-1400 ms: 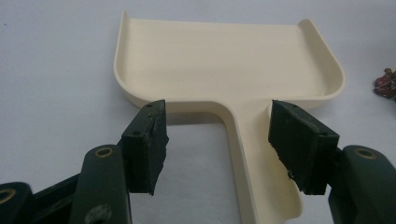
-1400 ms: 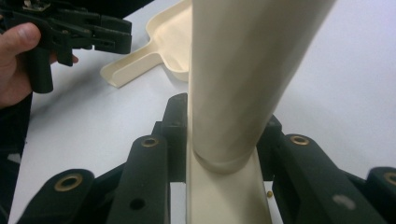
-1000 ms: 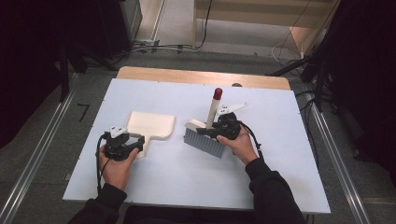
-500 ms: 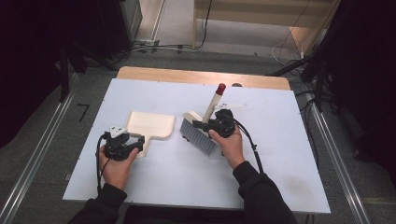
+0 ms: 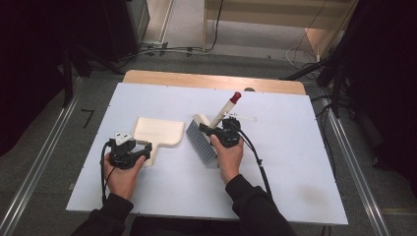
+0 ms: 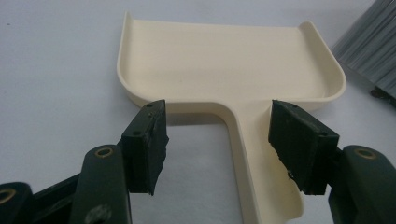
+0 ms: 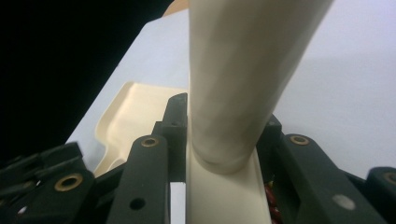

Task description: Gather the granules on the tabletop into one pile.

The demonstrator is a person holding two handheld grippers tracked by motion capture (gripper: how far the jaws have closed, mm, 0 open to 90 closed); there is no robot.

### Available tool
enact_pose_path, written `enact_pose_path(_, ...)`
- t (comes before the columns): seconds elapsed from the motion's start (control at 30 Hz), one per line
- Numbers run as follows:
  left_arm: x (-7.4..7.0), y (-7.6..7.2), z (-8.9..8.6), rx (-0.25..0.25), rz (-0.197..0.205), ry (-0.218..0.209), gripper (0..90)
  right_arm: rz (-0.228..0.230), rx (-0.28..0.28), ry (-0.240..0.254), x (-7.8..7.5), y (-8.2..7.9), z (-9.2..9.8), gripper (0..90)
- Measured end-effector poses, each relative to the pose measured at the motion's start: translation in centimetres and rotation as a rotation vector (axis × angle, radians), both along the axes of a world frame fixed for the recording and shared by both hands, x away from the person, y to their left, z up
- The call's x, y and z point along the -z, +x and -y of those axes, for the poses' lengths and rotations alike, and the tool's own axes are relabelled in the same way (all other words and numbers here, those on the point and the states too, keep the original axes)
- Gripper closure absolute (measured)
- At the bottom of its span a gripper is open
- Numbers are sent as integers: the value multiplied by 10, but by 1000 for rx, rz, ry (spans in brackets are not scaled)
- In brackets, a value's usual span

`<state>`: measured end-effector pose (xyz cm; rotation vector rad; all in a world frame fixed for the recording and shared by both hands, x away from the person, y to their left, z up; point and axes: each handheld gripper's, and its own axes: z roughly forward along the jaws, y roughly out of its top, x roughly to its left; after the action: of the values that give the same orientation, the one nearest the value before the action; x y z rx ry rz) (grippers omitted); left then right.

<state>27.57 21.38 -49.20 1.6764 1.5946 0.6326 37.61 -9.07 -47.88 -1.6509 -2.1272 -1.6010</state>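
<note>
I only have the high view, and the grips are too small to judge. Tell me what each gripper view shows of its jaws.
Observer: Left gripper view: the left gripper straddles the dustpan handle, but one pad stands clear, so no squeeze.
Operator: Now the right one.
Observer: Right gripper view: the right gripper is clamped on the cream base of the brush handle.
Operator: Report bristles against the pan.
Observer: Left gripper view: a thin strip of table seems to part them.

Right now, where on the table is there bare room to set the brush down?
Bare: the table's right half beyond the right gripper, and the near strip ahead of both hands. Crowded: the middle, where the brush sits close beside the dustpan, with the left gripper around the dustpan's handle.
</note>
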Motion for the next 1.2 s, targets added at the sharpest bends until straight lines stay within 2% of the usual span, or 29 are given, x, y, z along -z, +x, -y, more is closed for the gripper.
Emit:
enact_pose_path(0.07,0,0,0,1,-1,0,386,9,20,21,2,-3,-2,644)
enact_pose_path(0.13,0,0,-1,0,-2,2,386,11,35,21,3,-6,-7,644)
enact_pose_path(0.2,0,0,0,1,-1,1,386,2,53,45,4,-7,-10,644)
enact_pose_path(0.3,0,0,-1,2,0,1,386,-14,83,45,7,-7,-14,644)
enact_pose_path(0.4,-1,0,-1,1,2,-2,386,-4,113,6,10,-7,-16,644)
enact_pose_path(0.57,-1,0,-2,-3,4,-7,386,-5,136,-18,10,-5,-9,643)
enact_pose_path(0.63,-1,0,-2,-4,4,-6,386,11,142,-30,9,-5,-5,644)
enact_pose_path(1.03,-1,0,-1,0,0,0,386,12,204,-28,8,-7,21,644)
enact_pose_path(1.2,0,0,-1,0,0,0,387,0,202,4,6,-7,27,644)
